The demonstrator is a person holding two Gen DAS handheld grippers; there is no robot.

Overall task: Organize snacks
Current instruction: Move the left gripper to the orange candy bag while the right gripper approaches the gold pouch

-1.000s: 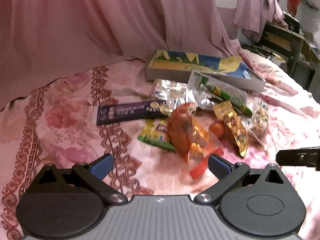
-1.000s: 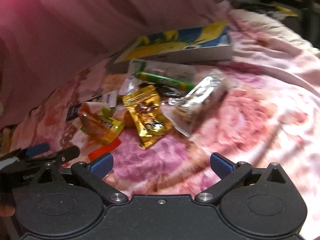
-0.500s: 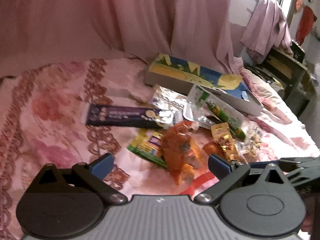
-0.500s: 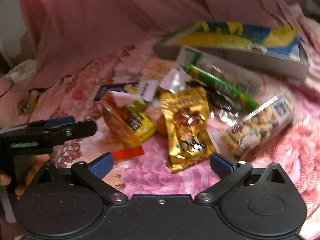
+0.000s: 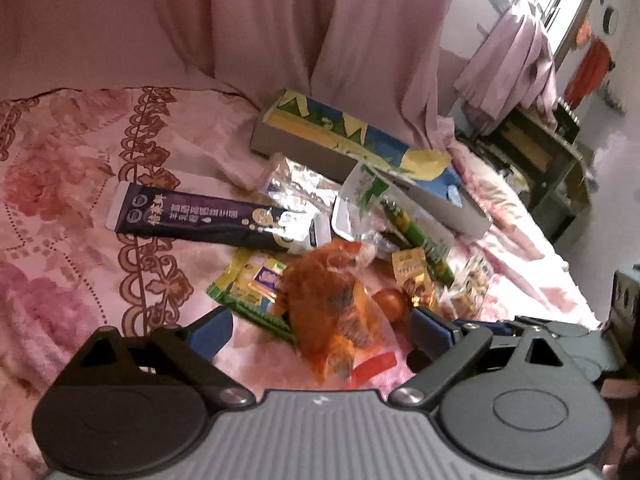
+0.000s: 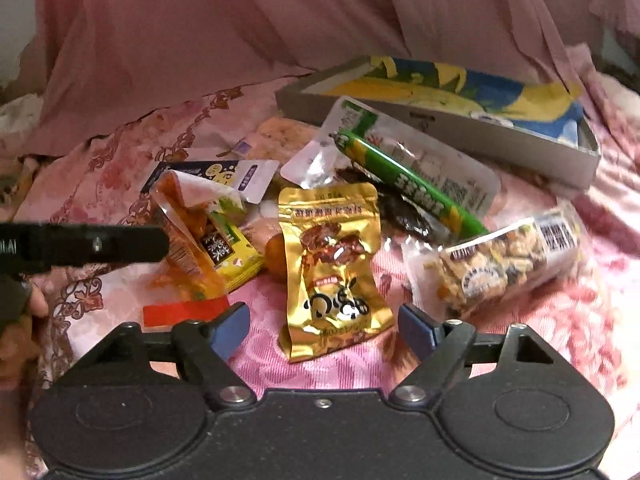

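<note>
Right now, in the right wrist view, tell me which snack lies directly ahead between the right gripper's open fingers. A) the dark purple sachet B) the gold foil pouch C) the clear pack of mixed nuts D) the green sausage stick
B: the gold foil pouch lies flat on the pink bedspread, its lower end centred ahead of the right gripper, whose blue pads stand clear of it.

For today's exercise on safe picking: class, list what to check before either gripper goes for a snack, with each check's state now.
1. Right gripper jaws apart, closing lately, nothing pinched: ok.
2. Gold pouch lies between the right jaws: ok.
3. Left gripper jaws apart, orange bag between them, unpinched: ok.
4. Box open to take snacks: ok.
5. Grippers clear of each other: not ok, they sit close.
6. Orange ball free of the pouch: cannot tell.
</note>
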